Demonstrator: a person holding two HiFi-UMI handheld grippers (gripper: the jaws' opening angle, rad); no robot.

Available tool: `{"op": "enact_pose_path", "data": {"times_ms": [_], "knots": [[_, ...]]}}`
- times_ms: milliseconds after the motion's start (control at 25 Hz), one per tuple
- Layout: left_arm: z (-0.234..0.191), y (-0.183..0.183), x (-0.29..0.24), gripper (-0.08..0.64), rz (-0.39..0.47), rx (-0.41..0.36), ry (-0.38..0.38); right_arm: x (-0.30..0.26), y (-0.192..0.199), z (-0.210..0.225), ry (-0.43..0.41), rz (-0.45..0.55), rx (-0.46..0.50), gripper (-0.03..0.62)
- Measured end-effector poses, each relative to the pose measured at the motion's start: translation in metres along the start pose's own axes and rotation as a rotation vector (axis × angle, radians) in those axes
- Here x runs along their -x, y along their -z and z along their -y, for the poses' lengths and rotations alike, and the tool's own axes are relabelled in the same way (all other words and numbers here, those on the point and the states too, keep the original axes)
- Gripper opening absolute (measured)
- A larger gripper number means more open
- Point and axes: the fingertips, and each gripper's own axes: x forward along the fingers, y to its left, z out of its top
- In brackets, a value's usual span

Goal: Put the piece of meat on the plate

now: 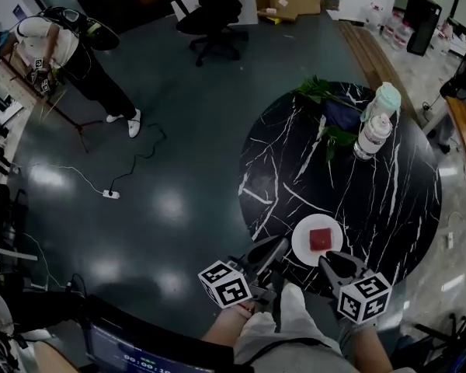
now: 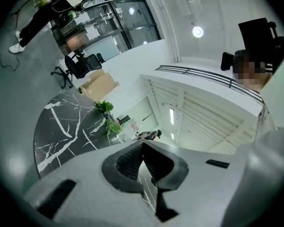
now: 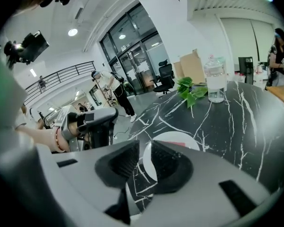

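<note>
A red piece of meat lies in the middle of a white plate near the front edge of the round black marble table. My left gripper hovers just left of the plate, off the table's edge; its jaws look shut and empty. My right gripper hangs just in front of the plate, its jaws a small gap apart with nothing between them. The right gripper view shows the plate and a sliver of the meat right beyond the jaw tips.
Two clear bottles and a leafy green plant stand at the table's far side. A person stands far left, an office chair is behind, and a cable with a power strip lies on the floor.
</note>
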Motion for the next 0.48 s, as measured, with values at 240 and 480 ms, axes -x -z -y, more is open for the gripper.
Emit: {"op": "enact_pose_path", "data": {"times_ms": [240,480], "knots": [[0.020,-0.009,0.007,0.008,0.011,-0.018,0.029,0.015,-0.007,-0.022,-0.024,0.038,0.007,0.031],[0.034,-0.017,0.011,0.008,0.014,-0.042,0.050,0.028,-0.014,-0.033,-0.026,0.085,0.020,0.018]]}}
